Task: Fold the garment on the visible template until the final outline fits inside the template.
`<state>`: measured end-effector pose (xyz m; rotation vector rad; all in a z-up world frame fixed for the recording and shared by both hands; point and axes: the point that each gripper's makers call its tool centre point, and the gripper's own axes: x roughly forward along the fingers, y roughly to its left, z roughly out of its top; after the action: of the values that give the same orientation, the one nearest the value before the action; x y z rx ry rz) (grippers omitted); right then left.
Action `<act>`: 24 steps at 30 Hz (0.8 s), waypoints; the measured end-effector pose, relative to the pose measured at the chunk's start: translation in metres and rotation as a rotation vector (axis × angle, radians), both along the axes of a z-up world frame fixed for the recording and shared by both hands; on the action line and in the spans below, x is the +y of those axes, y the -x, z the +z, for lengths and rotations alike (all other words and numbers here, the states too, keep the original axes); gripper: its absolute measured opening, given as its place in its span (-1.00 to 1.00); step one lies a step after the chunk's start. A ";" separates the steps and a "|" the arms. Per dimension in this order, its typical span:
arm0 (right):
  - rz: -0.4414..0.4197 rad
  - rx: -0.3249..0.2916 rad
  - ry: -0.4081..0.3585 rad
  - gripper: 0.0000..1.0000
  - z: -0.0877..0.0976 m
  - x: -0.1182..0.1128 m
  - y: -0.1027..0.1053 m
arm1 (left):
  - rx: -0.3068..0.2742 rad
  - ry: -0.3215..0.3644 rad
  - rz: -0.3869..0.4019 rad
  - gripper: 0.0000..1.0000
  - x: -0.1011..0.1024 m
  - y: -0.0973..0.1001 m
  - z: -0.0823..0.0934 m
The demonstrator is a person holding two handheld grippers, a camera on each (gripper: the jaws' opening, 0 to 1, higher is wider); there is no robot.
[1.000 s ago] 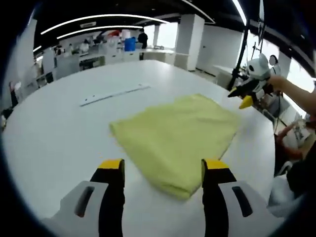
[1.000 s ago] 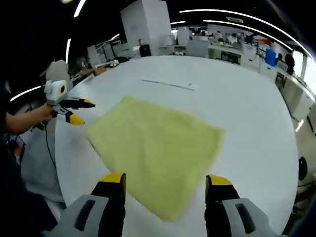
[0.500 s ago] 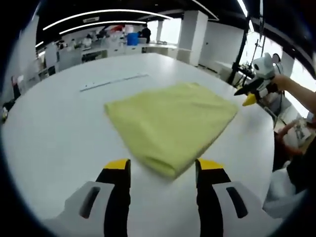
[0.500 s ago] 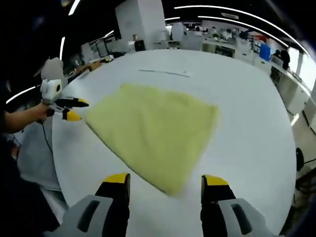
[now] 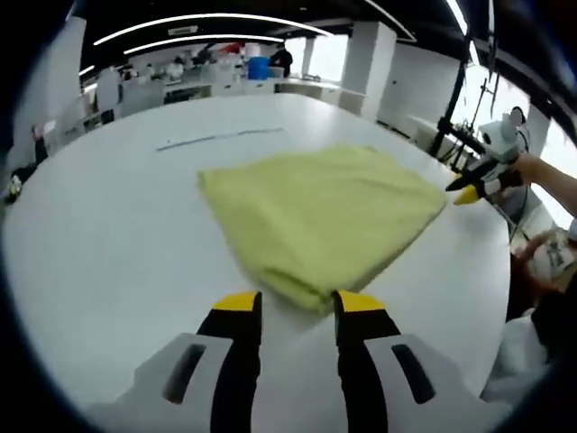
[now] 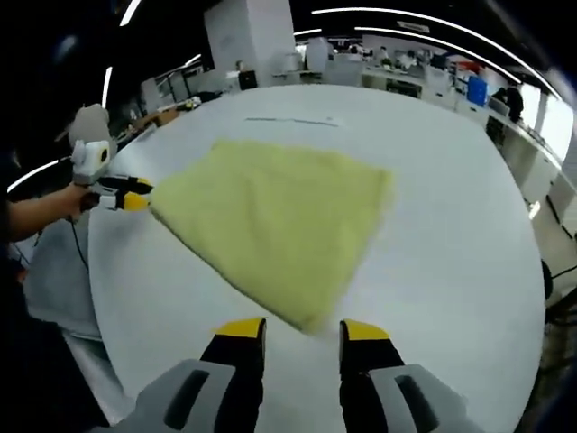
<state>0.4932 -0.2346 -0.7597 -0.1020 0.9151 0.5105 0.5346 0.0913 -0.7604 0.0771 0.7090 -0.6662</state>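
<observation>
Yellow garment point(image 5: 320, 216) lies folded flat on white round table point(image 5: 108, 234), one corner pointing at each gripper. Left gripper view: left gripper point(image 5: 295, 311) sits just short of the near corner, jaws narrowly parted, nothing between them; the corner lies just ahead of the tips, touching or not cannot be told. Right gripper point(image 5: 471, 189) shows at far right by the garment's right corner, held by a hand point(image 5: 532, 170), too small to read its jaws there. Right gripper view: right gripper point(image 6: 300, 336) has jaws slightly apart, empty, near corner of garment point(image 6: 275, 216) just ahead of the tips. Left gripper point(image 6: 126, 193) at left edge next to the garment's left corner. Thin pale strip point(image 5: 221, 137) on table beyond the garment, detail unclear. No template outline can be made out. Background desks blurred
</observation>
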 end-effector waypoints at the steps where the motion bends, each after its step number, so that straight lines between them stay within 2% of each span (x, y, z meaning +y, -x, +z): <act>1: -0.005 -0.001 0.001 -0.52 -0.001 -0.001 0.000 | 0.001 0.000 -0.004 -0.50 -0.001 0.000 0.000; 4: -0.030 0.021 0.003 -0.61 -0.007 -0.003 0.002 | 0.004 0.005 -0.008 -0.58 -0.003 0.002 -0.001; 6: -0.036 0.014 -0.007 -0.66 -0.008 -0.002 0.001 | -0.005 0.009 -0.017 -0.64 -0.005 0.003 -0.001; 14: -0.072 -0.003 -0.041 -0.81 -0.009 -0.003 -0.003 | 0.021 0.041 -0.015 -0.80 -0.007 0.006 -0.005; 21: -0.049 -0.015 -0.038 -0.88 -0.010 -0.001 -0.003 | 0.054 0.065 -0.009 -0.91 -0.006 0.011 -0.005; 24: -0.036 -0.020 -0.024 -0.92 -0.010 -0.002 -0.003 | 0.041 0.059 -0.014 -0.99 -0.003 0.012 -0.004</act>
<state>0.4958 -0.2364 -0.7700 -0.0683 0.8893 0.4865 0.5224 0.0881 -0.7643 0.0139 0.7286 -0.7032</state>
